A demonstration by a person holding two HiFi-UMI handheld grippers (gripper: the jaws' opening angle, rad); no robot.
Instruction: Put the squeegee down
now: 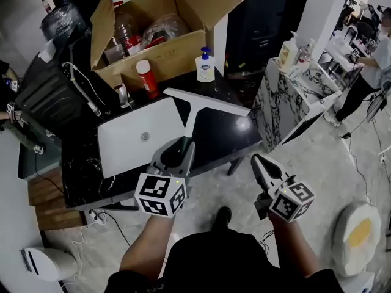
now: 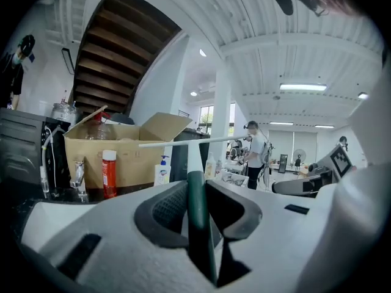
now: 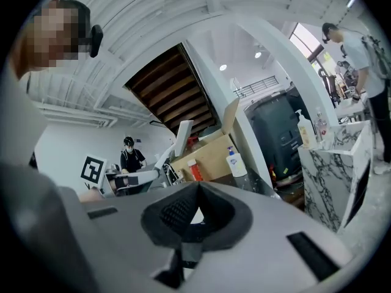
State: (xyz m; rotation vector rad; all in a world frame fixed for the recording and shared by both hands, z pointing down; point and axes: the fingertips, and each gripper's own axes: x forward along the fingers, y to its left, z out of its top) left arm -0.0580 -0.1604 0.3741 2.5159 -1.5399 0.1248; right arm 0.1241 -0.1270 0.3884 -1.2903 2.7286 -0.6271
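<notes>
- Left hand-held gripper (image 1: 182,150): jaws clamped on the green handle of the squeegee (image 1: 197,105), whose white blade is held over the black table (image 1: 220,142), beside the laptop (image 1: 137,136).
- Right hand-held gripper (image 1: 259,163): jaws together, empty.

**What your head view keeps from you**
Your left gripper (image 1: 183,146) covers the lower end of the white-bladed, dark-green-handled squeegee (image 1: 208,101) and a stretch of the black marble tabletop's (image 1: 79,176) near edge. The open brown cardboard box (image 1: 165,57) at the tabletop's far edge is cut by the picture's top, and its plastic-wrapped contents are unclear. The white pump bottle's (image 1: 205,69) label is too small to read.
</notes>
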